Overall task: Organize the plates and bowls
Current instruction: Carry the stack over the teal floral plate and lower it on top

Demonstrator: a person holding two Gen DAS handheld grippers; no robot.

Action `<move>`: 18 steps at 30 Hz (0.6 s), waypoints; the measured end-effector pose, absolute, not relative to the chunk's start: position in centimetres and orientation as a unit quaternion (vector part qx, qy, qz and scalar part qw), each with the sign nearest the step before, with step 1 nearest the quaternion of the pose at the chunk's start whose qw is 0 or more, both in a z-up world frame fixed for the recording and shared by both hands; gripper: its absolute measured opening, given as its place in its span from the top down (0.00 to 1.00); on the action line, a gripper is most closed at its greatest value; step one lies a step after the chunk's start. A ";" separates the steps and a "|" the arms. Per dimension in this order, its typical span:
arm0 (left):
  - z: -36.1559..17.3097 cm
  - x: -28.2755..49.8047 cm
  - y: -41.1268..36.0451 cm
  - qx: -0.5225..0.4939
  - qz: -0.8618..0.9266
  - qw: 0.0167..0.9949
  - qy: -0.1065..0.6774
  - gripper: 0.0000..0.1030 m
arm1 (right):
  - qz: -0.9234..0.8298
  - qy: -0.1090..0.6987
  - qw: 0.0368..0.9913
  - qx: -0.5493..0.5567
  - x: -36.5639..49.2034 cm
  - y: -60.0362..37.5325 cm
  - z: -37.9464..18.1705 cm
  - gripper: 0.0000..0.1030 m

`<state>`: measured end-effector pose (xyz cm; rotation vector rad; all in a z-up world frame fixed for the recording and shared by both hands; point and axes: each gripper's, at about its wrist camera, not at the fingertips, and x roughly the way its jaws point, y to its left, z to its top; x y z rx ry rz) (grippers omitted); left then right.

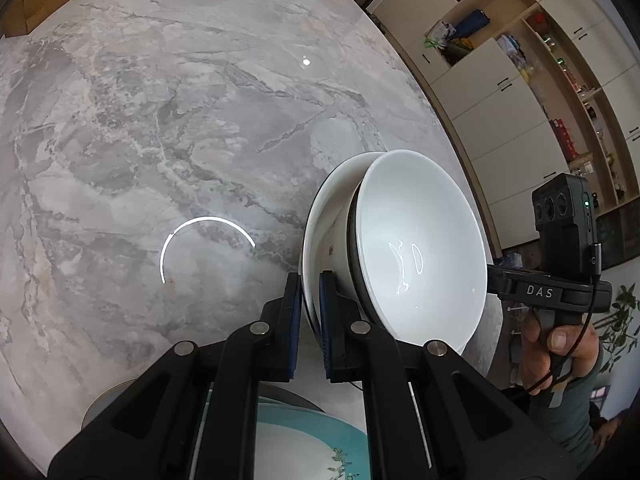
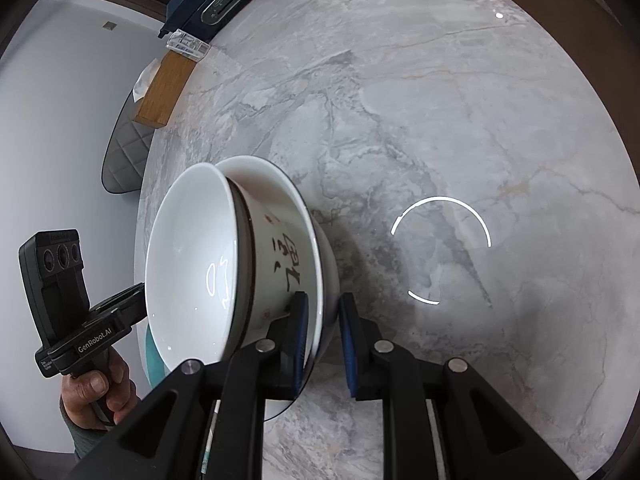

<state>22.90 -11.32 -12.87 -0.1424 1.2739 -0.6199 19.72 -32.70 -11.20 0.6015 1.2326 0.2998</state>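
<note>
White bowls (image 1: 420, 248), nested, hung tilted above the marble table (image 1: 160, 120), each gripper — left (image 1: 310, 320), right (image 2: 323, 340) — pinching the outer rim; uneven pull could likely spill the inner bowl.

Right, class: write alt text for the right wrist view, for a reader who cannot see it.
Black right gripper with blue-padded jaws clamps the rim of a white ceramic outer bowl tipped on its side, a second white bowl with black calligraphy nested inside. Below lies a grey marble round table; at left, a hand holds the other gripper.
</note>
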 end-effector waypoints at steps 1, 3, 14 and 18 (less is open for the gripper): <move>-12.8 22.8 -11.3 -0.065 -0.285 0.758 0.583 0.95 | 0.138 0.566 0.765 0.276 19.7 -32.7 -11.1 0.82; -12.6 22.8 -11.3 -0.065 -0.286 0.759 0.581 0.95 | 0.138 0.564 0.766 0.275 19.7 -32.6 -10.8 0.82; -10.4 21.6 -10.6 -0.061 -0.286 0.765 0.574 0.95 | 0.137 0.560 0.776 0.256 19.5 -31.8 -8.4 0.82; -9.3 21.0 -10.0 -0.062 -0.285 0.770 0.568 0.95 | 0.140 0.557 0.780 0.249 19.4 -31.2 -7.3 0.82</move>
